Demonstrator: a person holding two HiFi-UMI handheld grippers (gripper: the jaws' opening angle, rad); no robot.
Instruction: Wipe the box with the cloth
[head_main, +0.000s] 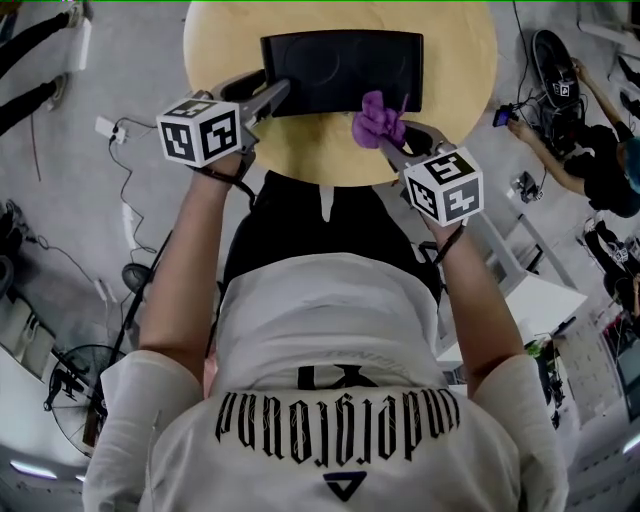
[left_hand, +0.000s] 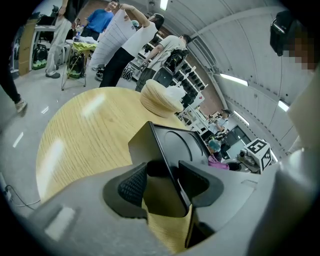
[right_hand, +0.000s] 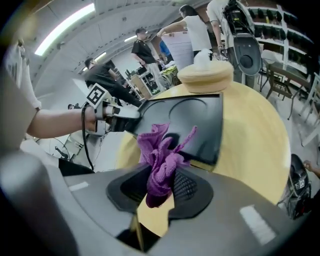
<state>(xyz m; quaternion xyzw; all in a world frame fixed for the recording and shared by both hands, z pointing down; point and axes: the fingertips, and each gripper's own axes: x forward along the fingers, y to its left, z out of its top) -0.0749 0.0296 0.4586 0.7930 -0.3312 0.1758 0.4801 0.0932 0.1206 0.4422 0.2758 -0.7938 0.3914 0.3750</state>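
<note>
My right gripper (right_hand: 161, 189) is clamped on the purple cloth (right_hand: 160, 152) at the near edge of the black box (head_main: 340, 70). My left gripper (left_hand: 166, 182) pinches the box's corner on the round table (head_main: 455, 70). I judge the wiping hardly started, with most of the surface left.

head view: from above, steeply down, mid-range. gripper views: low, close, facing each other; all share box (head_main: 342, 72), table (head_main: 455, 90).
</note>
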